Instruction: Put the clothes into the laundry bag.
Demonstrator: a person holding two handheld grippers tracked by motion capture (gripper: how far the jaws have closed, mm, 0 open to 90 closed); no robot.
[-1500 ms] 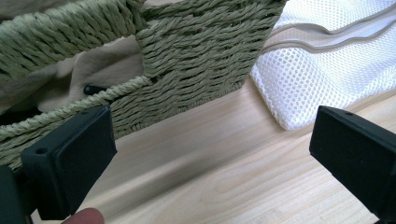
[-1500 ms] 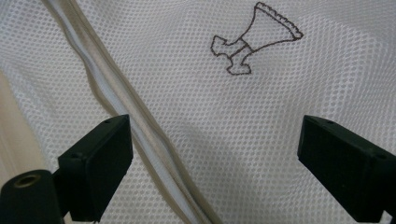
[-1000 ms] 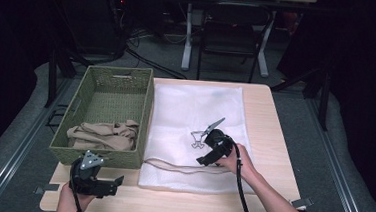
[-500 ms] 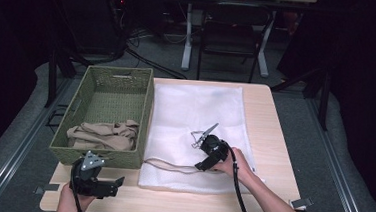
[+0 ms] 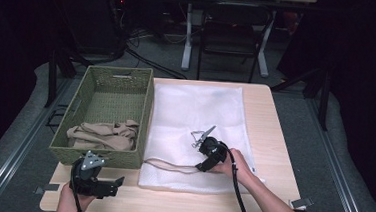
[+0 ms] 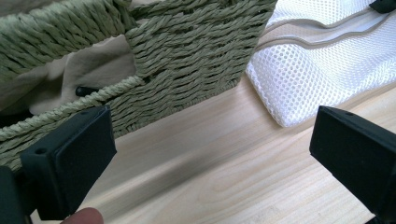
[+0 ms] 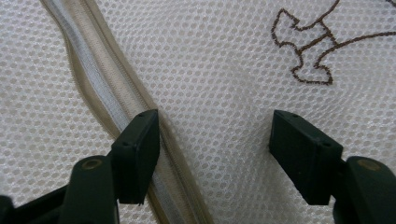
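Note:
A white mesh bag (image 5: pixel 200 112) lies flat on the wooden table (image 5: pixel 269 136), with a beige zipper (image 5: pixel 172 165) running along its near edge. My right gripper (image 5: pixel 201 156) rests on the bag just behind that zipper. In the right gripper view its jaws have just been closing. They still stand apart over the mesh (image 7: pixel 219 70), the left one against the zipper (image 7: pixel 100 93), so the right gripper (image 7: pixel 215 126) is open. My left gripper (image 5: pixel 116 187) is open at the table's near left, its jaws (image 6: pixel 210 135) facing bare wood.
A green woven basket (image 5: pixel 117 88) stands at the left of the bag, with a beige cloth (image 5: pixel 103 135) in its near end. Its wall (image 6: pixel 187 56) is close in front of the left gripper. A brown stitched mark (image 7: pixel 308 51) sits on the mesh.
The right gripper has slid a little toward the bag's near edge, down to the zipper, and its jaws stand closer together. The left gripper has kept still.

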